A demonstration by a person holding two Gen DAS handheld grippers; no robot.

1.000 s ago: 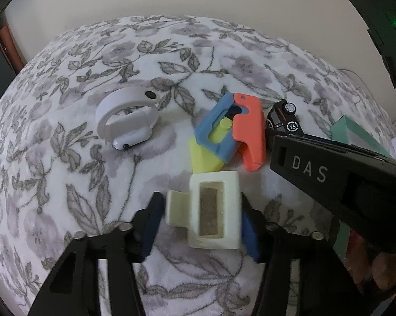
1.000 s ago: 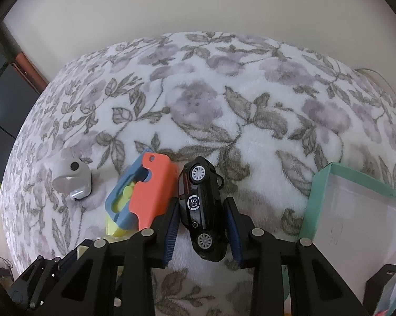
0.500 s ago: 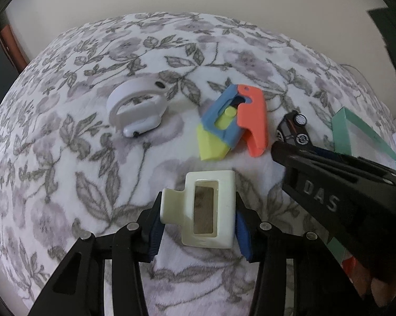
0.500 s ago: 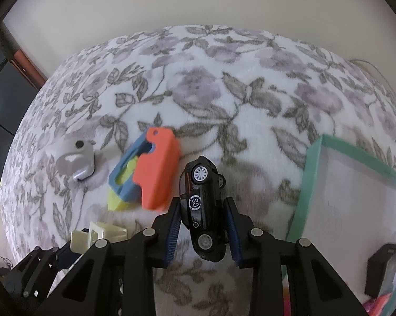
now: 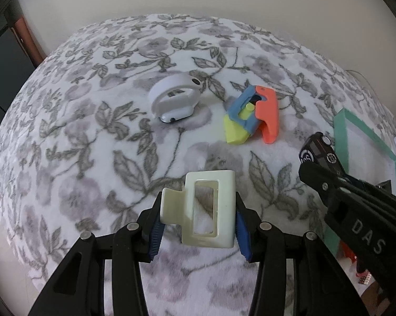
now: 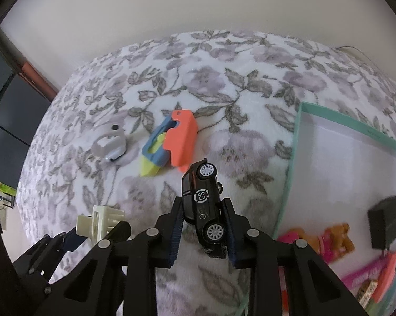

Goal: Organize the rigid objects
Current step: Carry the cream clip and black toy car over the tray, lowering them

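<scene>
A: Report the left gripper (image 5: 198,221).

B: Its blue pads press both sides of a cream rectangular plastic hair claw clip (image 5: 205,212), carried clear above the grey-and-white floral fleece blanket (image 5: 92,144).

A: And the right gripper (image 6: 202,226)?

B: Its jaws are closing on a small black die-cast toy car (image 6: 204,205), held on its side, wheels toward the right, over the blanket just left of the shallow box with a mint-green rim (image 6: 290,179).

A: What lies on the blanket?

B: Farther off, a white rounded plastic device with a loop handle (image 5: 175,98) lies on the left; a blue, yellow and orange plastic folding toy (image 5: 253,117) lies near it, to its right.
</scene>
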